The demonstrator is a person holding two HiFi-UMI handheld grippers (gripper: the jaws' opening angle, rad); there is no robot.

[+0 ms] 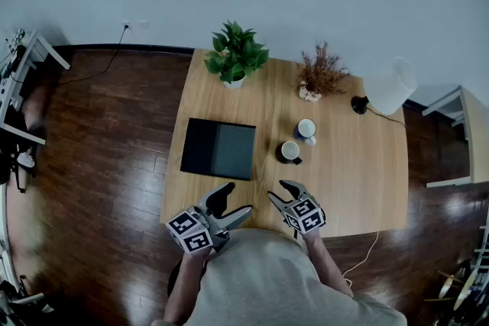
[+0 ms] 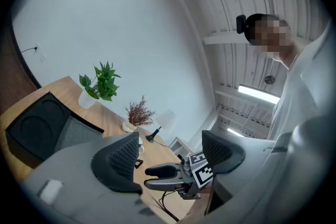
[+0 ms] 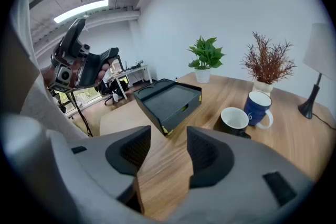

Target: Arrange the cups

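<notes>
Two cups stand side by side on the wooden table [image 1: 359, 179]: a black mug [image 1: 289, 152] [image 3: 234, 120] with a white inside, and a blue mug [image 1: 306, 129] [image 3: 258, 107] just behind it. Both grippers hover over the table's near edge, short of the cups. My left gripper [image 1: 235, 200] [image 2: 170, 152] is level and open, with nothing between its fingers. My right gripper [image 1: 280, 191] [image 3: 169, 152] tilts down toward the table, also open and empty, the black mug ahead to its right. The left gripper view shows the right gripper [image 2: 149, 177] between its jaws.
A black tray [image 1: 218, 149] [image 3: 168, 99] lies on the table left of the cups. Along the far edge stand a green potted plant [image 1: 234, 53], a dried plant [image 1: 321, 74] and a white lamp [image 1: 386, 88]. Dark wood floor surrounds the table.
</notes>
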